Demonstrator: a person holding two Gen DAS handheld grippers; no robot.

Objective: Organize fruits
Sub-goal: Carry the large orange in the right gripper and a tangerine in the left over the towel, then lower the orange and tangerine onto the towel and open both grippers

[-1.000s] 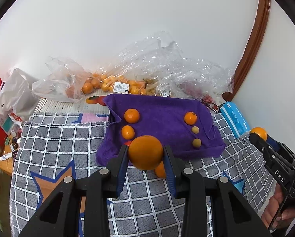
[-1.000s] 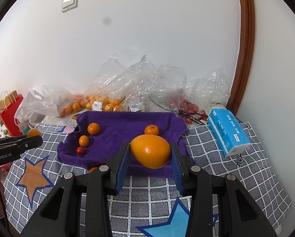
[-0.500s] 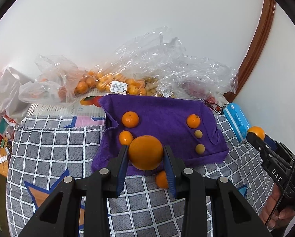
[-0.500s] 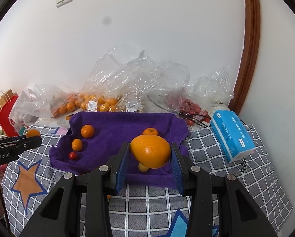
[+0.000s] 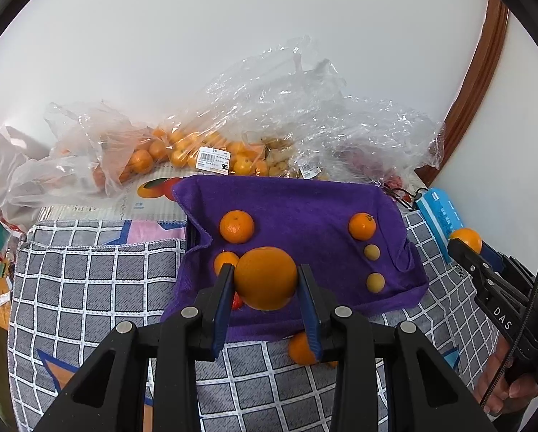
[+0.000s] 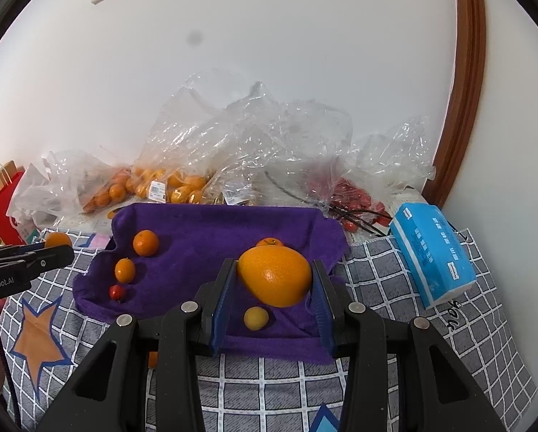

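My left gripper [image 5: 265, 284] is shut on a round orange [image 5: 265, 278], held over the near left part of the purple towel [image 5: 305, 201]. My right gripper [image 6: 274, 282] is shut on a larger oval orange [image 6: 274, 275], held over the towel's near right part [image 6: 211, 226]. On the towel lie small oranges [image 5: 236, 226] [image 5: 362, 226], two yellowish small fruits [image 5: 371, 252] [image 5: 375, 282] and a small red fruit [image 6: 117, 291]. One orange [image 5: 299, 349] lies on the checked cloth just off the towel's front edge.
Clear plastic bags [image 5: 153, 151] with several oranges and red fruit [image 6: 352, 194] lie behind the towel by the wall. A blue tissue pack [image 6: 433, 252] lies at the right. A red paper bag [image 6: 2, 194] stands at the far left. The grey checked cloth [image 6: 395, 378] covers the table.
Both grippers moved forward over the towel, still holding their oranges. The towel and fruits appear nearer and lower in both views.
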